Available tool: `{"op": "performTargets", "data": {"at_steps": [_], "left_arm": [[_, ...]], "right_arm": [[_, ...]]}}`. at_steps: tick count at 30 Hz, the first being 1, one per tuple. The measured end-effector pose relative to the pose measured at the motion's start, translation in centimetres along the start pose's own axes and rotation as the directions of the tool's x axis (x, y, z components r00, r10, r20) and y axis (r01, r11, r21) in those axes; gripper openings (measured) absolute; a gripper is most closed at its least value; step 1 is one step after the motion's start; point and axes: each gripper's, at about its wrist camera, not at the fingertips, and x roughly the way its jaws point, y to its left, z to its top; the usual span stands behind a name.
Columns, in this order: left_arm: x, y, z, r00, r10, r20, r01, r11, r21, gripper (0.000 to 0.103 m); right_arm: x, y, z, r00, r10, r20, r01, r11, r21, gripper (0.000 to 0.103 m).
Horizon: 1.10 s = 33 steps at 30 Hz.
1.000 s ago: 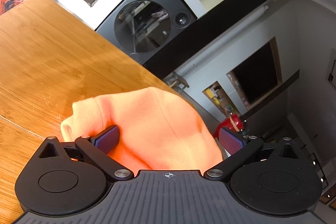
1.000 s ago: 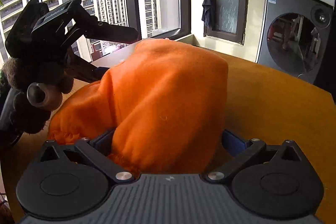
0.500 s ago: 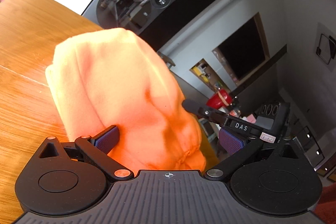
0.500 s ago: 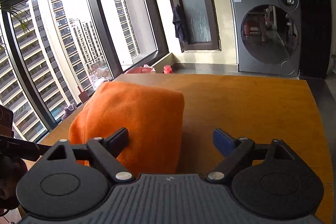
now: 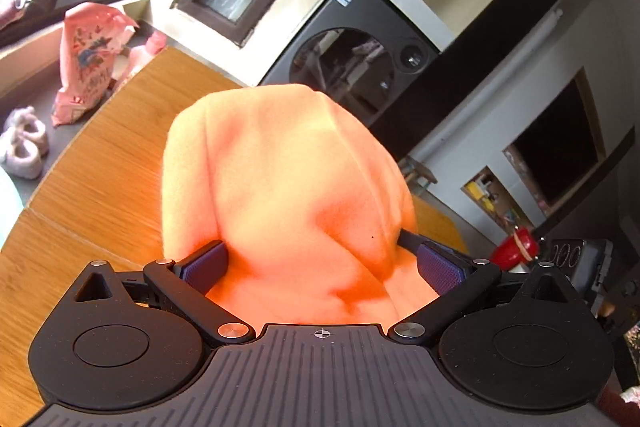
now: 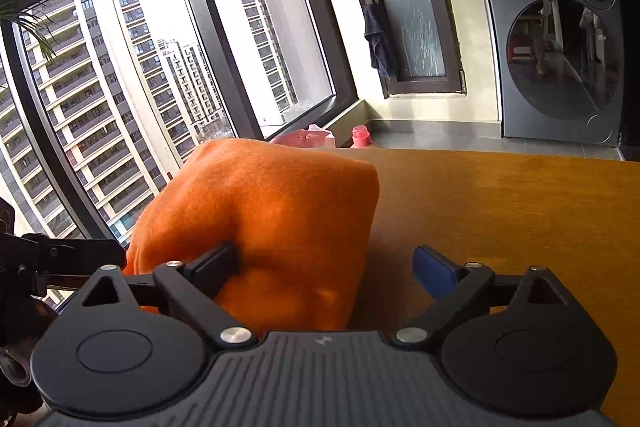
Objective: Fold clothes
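Wooden table (image 6: 500, 211), washing machine (image 6: 556, 39), tall windows (image 6: 120, 75)

Garment (image 5: 280, 195) bunched on table (image 5: 100, 187) between left gripper (image 5: 320, 263) fingers, left of centre in right gripper (image 6: 324, 267); washing machine (image 6: 556, 63) behind table.

Orange garment (image 5: 288, 187); wood-grain brown table (image 6: 500, 211); grey washer (image 6: 556, 51).

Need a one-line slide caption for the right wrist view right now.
Right gripper open around a bunched orange garment over the wooden table, washing machine behind.
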Motion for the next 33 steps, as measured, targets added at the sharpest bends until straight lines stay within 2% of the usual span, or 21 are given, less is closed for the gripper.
{"op": "performTargets", "data": {"at_steps": [2, 4, 6, 8, 11, 14, 17, 19, 22, 25, 28, 30, 31, 33], "left_arm": [[0.0, -0.4, 0.9, 1.000, 0.015, 0.003, -0.015, 1.000, 0.018, 0.103], [-0.8, -1.7, 1.6, 1.000, -0.006, 0.030, 0.004, 0.998, 0.059, 0.103], [-1.8, -2.6, 2.4, 0.996, -0.056, 0.064, 0.050, 0.995, 0.092, 0.103], [-2.1, -3.4, 3.7, 0.985, -0.147, 0.092, 0.139, 0.986, 0.090, 0.103], [-0.7, -2.8, 5.5, 0.971, -0.209, 0.116, 0.205, 0.978, 0.041, 0.103], [2.0, -1.4, 6.4, 0.978, -0.192, 0.080, 0.194, 0.981, -0.022, 0.103], [4.9, 0.9, 6.4, 0.985, -0.171, 0.024, 0.173, 0.981, -0.090, 0.103], [5.6, 1.9, 6.2, 0.984, -0.179, 0.015, 0.179, 0.979, -0.101, 0.103], [6.0, 2.8, 6.1, 0.983, -0.183, 0.009, 0.183, 0.978, -0.100, 0.103], [6.2, 3.1, 6.3, 0.984, -0.180, 0.003, 0.179, 0.979, -0.094, 0.103], [6.3, 3.3, 6.5, 0.983, -0.183, -0.004, 0.182, 0.978, -0.097, 0.103], [6.3, 3.5, 6.5, 0.982, -0.189, -0.004, 0.188, 0.977, -0.103, 0.103], [6.3, 3.5, 6.4, 0.982, -0.191, -0.001, 0.190, 0.976, -0.105, 0.103], [6.3, 3.5, 6.3, 0.982, -0.191, 0.004, 0.190, 0.976, -0.106, 0.103]], "right_arm": [[1.0, 0.5, 0.5, 0.999, -0.028, 0.026, 0.029, 0.998, -0.054, 0.100], [1.4, 0.6, 0.9, 0.998, -0.049, 0.039, 0.052, 0.995, -0.081, 0.100], [1.2, 0.5, 1.2, 0.998, -0.054, 0.043, 0.058, 0.994, -0.092, 0.100], [0.6, -0.1, 1.5, 0.998, -0.053, 0.045, 0.057, 0.996, -0.075, 0.101], [-0.3, -1.4, 2.5, 0.995, -0.068, 0.075, 0.068, 0.998, 0.006, 0.102], [-0.1, -2.5, 3.7, 0.993, -0.086, 0.080, 0.080, 0.994, 0.073, 0.103], [1.6, -2.2, 4.5, 0.992, -0.120, 0.034, 0.120, 0.993, 0.010, 0.103], [3.7, -1.4, 5.1, 0.990, -0.143, 0.006, 0.143, 0.987, -0.068, 0.103], [7.9, -0.6, 6.0, 0.972, -0.230, -0.044, 0.219, 0.959, -0.178, 0.103], [10.9, -1.0, 6.0, 0.962, -0.262, -0.070, 0.247, 0.952, -0.180, 0.103], [9.8, -1.7, 6.0, 0.970, -0.235, -0.055, 0.228, 0.967, -0.113, 0.103], [6.1, -1.8, 5.7, 0.980, -0.199, 0.005, 0.198, 0.975, -0.099, 0.103], [4.0, -1.6, 5.4, 0.987, -0.158, 0.027, 0.160, 0.982, -0.098, 0.103], [-0.2, -0.8, 4.1, 0.999, -0.012, 0.037, 0.016, 0.992, -0.126, 0.103]]}}
